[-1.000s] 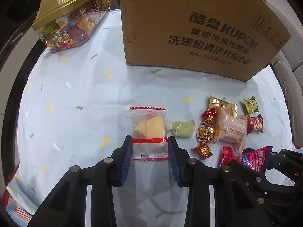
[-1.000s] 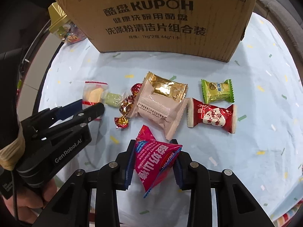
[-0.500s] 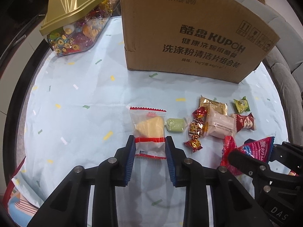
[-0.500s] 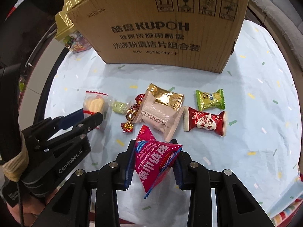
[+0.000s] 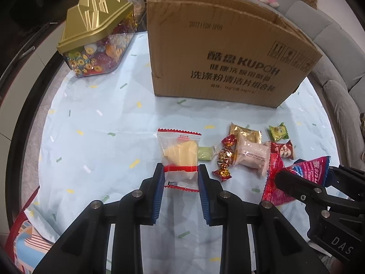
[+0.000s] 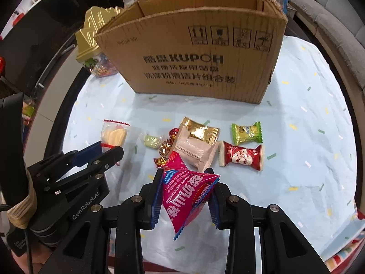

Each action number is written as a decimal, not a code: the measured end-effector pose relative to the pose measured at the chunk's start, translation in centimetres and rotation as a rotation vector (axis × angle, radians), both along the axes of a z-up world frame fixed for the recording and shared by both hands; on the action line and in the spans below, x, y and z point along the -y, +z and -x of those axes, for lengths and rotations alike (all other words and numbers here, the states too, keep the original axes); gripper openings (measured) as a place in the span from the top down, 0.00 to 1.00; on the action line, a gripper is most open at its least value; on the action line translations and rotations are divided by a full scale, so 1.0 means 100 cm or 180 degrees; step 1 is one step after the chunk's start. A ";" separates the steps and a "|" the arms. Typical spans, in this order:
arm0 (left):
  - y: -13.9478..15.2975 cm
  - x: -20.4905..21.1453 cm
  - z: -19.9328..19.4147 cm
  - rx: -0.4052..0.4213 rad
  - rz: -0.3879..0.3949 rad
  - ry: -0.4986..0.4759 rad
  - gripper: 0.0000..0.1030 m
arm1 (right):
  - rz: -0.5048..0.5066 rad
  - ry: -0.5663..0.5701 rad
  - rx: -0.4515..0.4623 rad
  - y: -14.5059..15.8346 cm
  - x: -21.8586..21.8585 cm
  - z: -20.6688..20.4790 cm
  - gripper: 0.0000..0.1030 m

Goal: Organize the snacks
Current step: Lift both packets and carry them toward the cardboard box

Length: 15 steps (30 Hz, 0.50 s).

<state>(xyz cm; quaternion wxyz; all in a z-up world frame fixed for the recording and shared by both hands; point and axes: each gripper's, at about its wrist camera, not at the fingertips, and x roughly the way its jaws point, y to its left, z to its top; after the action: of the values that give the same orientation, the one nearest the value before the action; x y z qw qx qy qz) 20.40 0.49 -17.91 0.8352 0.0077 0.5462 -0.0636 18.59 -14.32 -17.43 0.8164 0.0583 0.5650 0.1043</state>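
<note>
Left claw (image 5: 180,178) just closed on clear cracker packet (image 5: 180,157), right claw (image 6: 186,193) gripping pink pouch (image 6: 186,196), both lifted; six snacks left on tabletop (image 6: 296,137), one cardboard box (image 6: 194,52) behind, one gold-lidded candy jar (image 5: 95,38)

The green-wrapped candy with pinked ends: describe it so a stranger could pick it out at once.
Start at the big cardboard box standing on the pale blue cloth; a cluster of loose snacks lies in front of it. At the cluster's right edge, the green-wrapped candy lies just behind the red-and-white candy. It is the only bright green, opaque wrapper with zigzag ends.
</note>
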 end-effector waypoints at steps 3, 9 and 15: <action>0.005 0.000 0.002 0.0048 -0.0001 -0.0006 0.72 | -0.0014 -0.0014 0.0049 0.007 0.002 0.002 0.65; 0.017 0.003 0.004 0.0123 -0.0017 -0.0014 0.72 | -0.0033 -0.0051 0.0130 0.016 0.004 0.004 0.65; 0.032 0.006 0.004 0.0179 -0.0010 -0.0018 0.72 | -0.0043 -0.0078 0.0212 0.024 0.008 0.005 0.65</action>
<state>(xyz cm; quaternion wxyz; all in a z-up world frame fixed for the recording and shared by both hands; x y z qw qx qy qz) 20.00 -0.16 -14.67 0.8501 0.0123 0.5226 -0.0648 18.11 -15.11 -14.98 0.8356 0.0671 0.5360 0.1001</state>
